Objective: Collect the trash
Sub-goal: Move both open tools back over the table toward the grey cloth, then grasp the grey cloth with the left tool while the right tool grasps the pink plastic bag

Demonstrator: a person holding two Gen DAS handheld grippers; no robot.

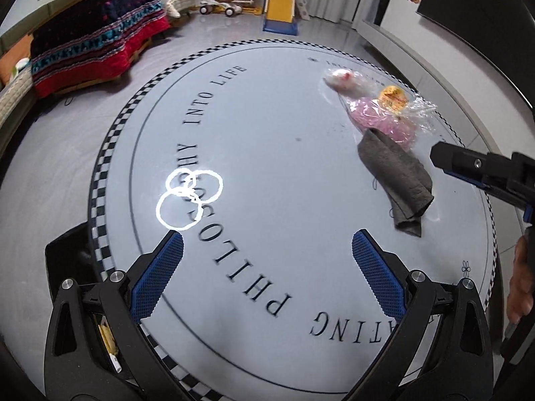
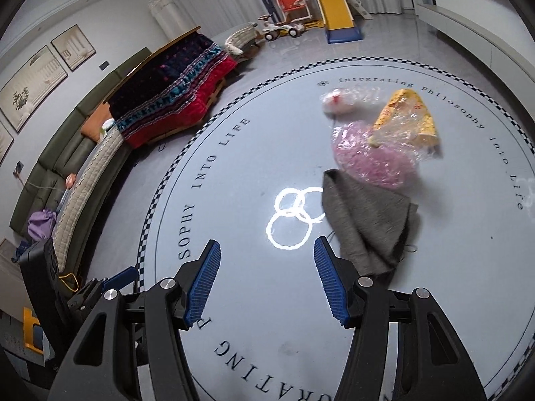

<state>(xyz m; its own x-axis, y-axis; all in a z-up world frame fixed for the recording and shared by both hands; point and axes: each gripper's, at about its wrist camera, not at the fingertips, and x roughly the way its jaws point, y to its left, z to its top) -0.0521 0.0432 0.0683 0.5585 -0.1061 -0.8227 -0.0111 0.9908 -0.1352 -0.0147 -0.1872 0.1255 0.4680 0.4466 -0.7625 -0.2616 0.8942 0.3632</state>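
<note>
We worked over a round tabletop (image 2: 234,300). The trash lay far right: a grey cloth (image 2: 367,220), long axis running near to far, touching a pink plastic bag (image 2: 374,163). Both our left gripper (image 1: 267,264) and right gripper (image 2: 267,280) had fingers spread, empty. Approaching low along the cloth seemed best.

Both cameras sit just behind their own blue fingers and look down, slanted, at the round table (image 1: 267,127), fairly close. Both see the gray cloth (image 2: 364,220), the plastic wrappers (image 1: 384,107) and the toy slide (image 2: 337,10) far at the top.
</note>
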